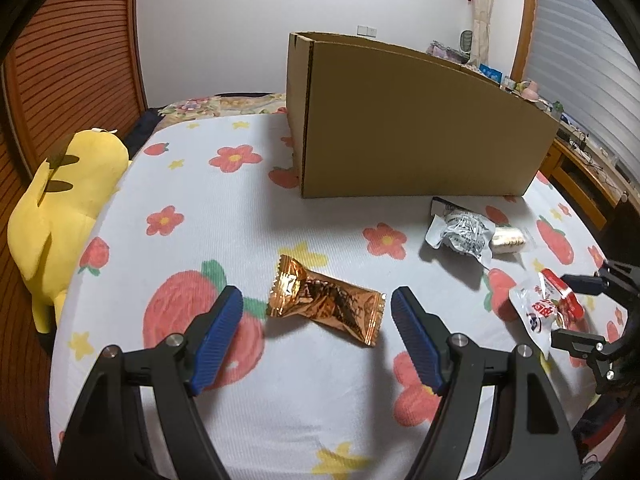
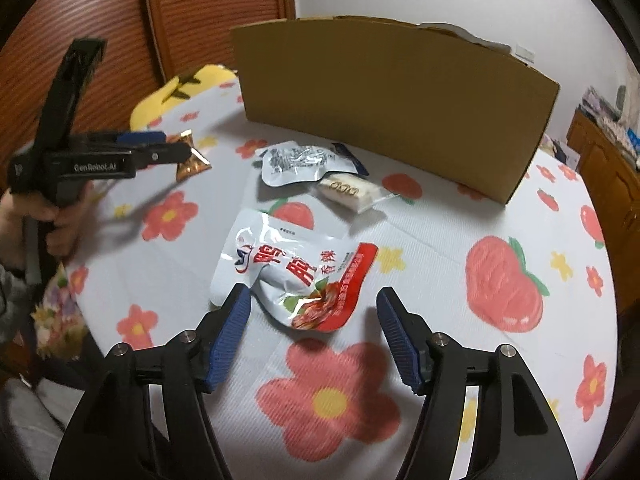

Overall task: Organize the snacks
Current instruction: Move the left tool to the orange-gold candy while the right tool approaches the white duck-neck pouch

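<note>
- Using the cardboard box (image 1: pixel 420 120) as the landmark here, it sits at the far end of the bed (image 1: pixel 280 400), on the flower-and-strawberry sheet.
- Closest in, the left tool (image 1: pixel 316 312) has its blue pads spread wide with nothing clamped. The copper foil snack (image 1: pixel 324 300) lies flat on the sheet between them, well in front of the box's left corner.
- The right tool (image 2: pixel 314 308) is spread apart too, not gripping anything. The white and red pouch (image 2: pixel 296 272) lies between its pads, touching or nearly touching the left pad, well in front of the box's long wall.
- Further back, a silver packet (image 2: pixel 300 164) and a small clear-wrapped pale snack (image 2: pixel 348 194) lie touching each other, near the foot of the box.
- A hand (image 2: pixel 48 216) holds the left tool's grip.
- Off to the box's left, a yellow plush (image 1: pixel 60 216) sits at the bed's edge.
</note>
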`<action>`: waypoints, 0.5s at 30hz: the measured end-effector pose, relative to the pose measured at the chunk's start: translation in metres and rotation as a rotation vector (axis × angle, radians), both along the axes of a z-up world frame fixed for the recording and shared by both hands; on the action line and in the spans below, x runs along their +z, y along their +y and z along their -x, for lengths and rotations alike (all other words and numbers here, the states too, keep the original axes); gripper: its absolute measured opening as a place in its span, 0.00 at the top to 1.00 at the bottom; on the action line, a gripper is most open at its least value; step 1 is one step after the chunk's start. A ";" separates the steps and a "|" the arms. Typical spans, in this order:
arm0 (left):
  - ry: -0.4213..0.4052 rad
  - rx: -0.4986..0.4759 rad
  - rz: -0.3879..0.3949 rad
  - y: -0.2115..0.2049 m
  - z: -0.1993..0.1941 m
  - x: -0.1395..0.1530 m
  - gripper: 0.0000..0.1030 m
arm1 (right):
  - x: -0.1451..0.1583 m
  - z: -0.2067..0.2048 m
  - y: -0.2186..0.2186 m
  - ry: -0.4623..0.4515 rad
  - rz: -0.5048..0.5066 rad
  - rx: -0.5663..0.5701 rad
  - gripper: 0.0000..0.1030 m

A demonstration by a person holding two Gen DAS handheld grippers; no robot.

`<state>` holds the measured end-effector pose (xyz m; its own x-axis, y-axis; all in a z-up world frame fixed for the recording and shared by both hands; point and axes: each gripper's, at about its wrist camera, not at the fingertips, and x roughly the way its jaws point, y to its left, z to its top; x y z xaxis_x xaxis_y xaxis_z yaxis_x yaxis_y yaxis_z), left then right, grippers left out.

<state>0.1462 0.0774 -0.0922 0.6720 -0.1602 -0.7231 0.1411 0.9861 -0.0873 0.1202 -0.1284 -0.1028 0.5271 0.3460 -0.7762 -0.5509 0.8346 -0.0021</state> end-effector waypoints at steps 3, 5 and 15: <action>-0.001 -0.002 -0.005 -0.001 0.000 -0.001 0.25 | 0.000 -0.004 0.007 -0.016 0.040 0.011 0.32; -0.001 -0.003 -0.005 -0.002 0.000 -0.001 0.25 | 0.001 -0.009 0.011 -0.021 0.054 0.017 0.31; 0.017 0.000 0.009 0.000 -0.002 -0.003 0.25 | 0.003 -0.027 0.030 -0.039 0.076 0.058 0.29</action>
<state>0.1485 0.0772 -0.0950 0.6596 -0.1667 -0.7329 0.1392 0.9853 -0.0988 0.1467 -0.0982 -0.1000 0.5383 0.3174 -0.7807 -0.5963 0.7981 -0.0867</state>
